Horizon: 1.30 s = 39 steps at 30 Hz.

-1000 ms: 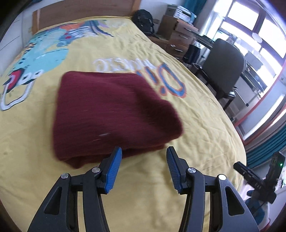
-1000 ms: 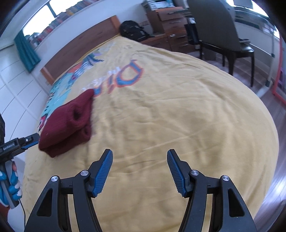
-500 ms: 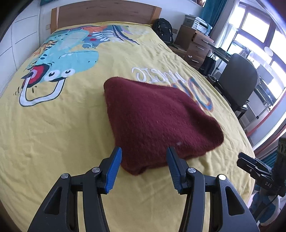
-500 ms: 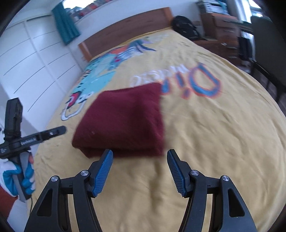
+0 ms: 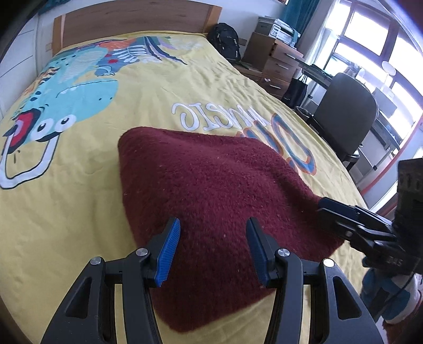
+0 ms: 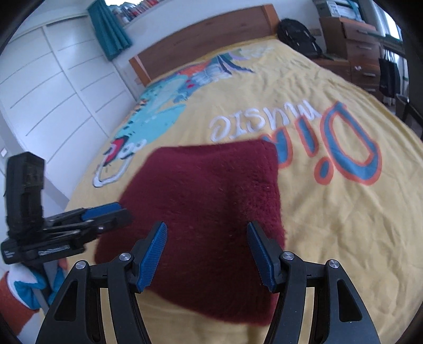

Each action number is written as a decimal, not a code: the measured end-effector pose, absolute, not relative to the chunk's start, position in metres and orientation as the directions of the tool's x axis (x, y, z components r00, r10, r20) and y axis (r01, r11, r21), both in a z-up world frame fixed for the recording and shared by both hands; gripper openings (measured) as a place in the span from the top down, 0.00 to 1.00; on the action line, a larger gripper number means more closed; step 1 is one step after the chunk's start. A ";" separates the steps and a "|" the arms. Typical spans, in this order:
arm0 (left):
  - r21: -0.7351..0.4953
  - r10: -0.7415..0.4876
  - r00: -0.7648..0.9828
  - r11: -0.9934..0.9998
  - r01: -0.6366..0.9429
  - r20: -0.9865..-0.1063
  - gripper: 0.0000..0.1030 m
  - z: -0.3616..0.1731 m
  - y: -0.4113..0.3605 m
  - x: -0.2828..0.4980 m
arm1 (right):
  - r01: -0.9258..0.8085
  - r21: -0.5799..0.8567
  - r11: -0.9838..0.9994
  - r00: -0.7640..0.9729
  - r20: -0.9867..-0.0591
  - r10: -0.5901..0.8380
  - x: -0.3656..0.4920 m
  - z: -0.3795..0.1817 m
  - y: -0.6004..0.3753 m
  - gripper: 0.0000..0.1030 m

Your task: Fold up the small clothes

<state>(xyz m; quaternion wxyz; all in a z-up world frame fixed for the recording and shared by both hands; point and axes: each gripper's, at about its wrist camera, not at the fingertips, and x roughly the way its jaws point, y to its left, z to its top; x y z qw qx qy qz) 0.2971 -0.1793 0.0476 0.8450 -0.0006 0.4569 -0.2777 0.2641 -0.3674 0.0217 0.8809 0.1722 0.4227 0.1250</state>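
A folded dark red knitted garment lies flat on the yellow bedspread. My left gripper hovers over its near left part, jaws open, blue pads clear of the cloth. My right gripper is over the near edge of the garment, also open with nothing between its pads. Each gripper shows in the other's view: the right gripper at the garment's right edge, the left gripper at its left edge, held by a gloved hand.
The bedspread carries a cartoon print and lettering. A wooden headboard closes the far end. Right of the bed stand a black backpack, wooden drawers and a dark office chair. White wardrobe doors line the left side.
Both grippers have swung in over the garment. The right one came from the bare bedspread on the right. Neither opening has changed, and the garment lies as before.
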 end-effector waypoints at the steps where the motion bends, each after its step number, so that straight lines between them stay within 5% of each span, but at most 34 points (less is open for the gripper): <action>1: -0.258 -0.475 0.420 0.841 0.476 -0.773 0.56 0.044 -0.180 0.298 | -0.064 0.412 0.909 0.602 -0.710 0.365 0.267 0.013 -0.370 0.37; 14: -0.299 -0.514 0.349 0.804 0.514 -0.784 0.56 0.012 -0.191 0.271 | -0.026 0.450 0.893 0.560 -0.733 0.386 0.254 -0.032 -0.382 0.36; 25: -0.328 -0.521 0.361 0.816 0.476 -0.773 0.54 0.038 -0.183 0.287 | -0.022 0.419 0.908 0.560 -0.747 0.358 0.258 -0.004 -0.383 0.35; 29: -0.325 -0.505 0.413 0.841 0.432 -0.758 0.42 0.052 -0.161 0.292 | -0.006 0.386 0.922 0.587 -0.745 0.315 0.262 0.010 -0.387 0.29; 39: -0.398 -0.497 0.363 0.862 0.315 -0.788 0.42 0.022 -0.132 0.331 | 0.030 0.435 0.900 0.500 -0.786 0.363 0.297 -0.015 -0.397 0.22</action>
